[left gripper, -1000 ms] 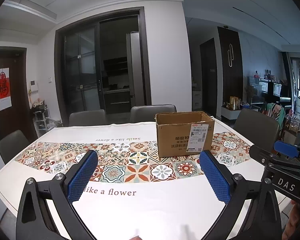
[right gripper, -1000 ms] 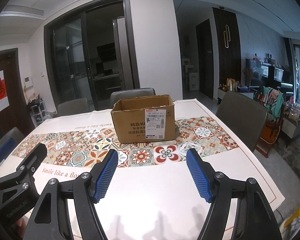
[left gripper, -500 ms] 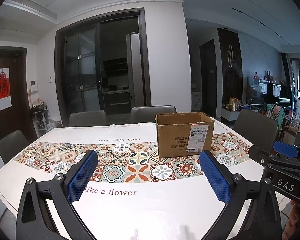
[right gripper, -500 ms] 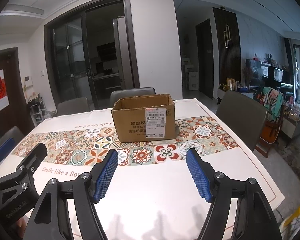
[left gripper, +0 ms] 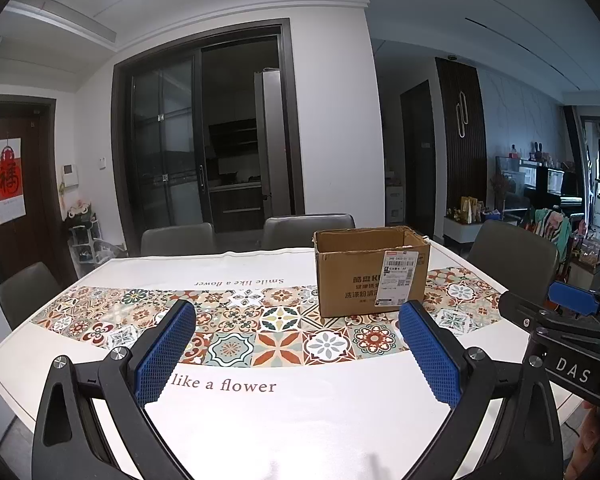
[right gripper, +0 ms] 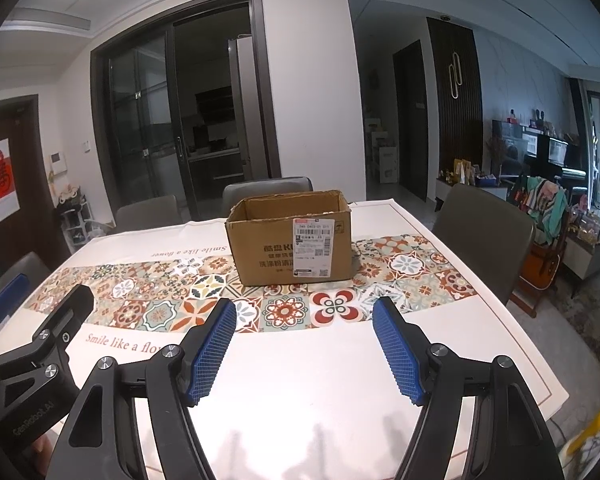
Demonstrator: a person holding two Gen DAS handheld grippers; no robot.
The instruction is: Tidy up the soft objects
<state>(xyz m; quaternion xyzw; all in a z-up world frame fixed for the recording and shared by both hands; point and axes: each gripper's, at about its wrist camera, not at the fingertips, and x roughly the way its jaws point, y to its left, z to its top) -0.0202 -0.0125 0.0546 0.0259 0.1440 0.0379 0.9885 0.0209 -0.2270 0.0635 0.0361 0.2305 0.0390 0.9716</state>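
Cardboard box (right gripper: 290, 242) mid-table, left tongs (left gripper: 298, 346) spread, right tongs (right gripper: 304, 344) spread, both above table (right gripper: 300, 392).

Inside of the open brown cardboard box (left gripper: 370, 272) hidden behind its own front wall in both views; contents impossible to tell. Small print on its white shipping label (right gripper: 313, 249) too fine to read. Printed slogan on the white patterned worktop (right gripper: 300, 380) partly covered: opening word lost behind the left hand-held gripper (left gripper: 298, 350) finger, ending lost behind the right hand-held gripper (right gripper: 304, 346) finger. Lower frames of both hand-held grippers cut off by the bottom edge. Grey chairs (left gripper: 178, 238) beyond the worktop masked below their backrests. Clutter on the far right shelves too small to identify.
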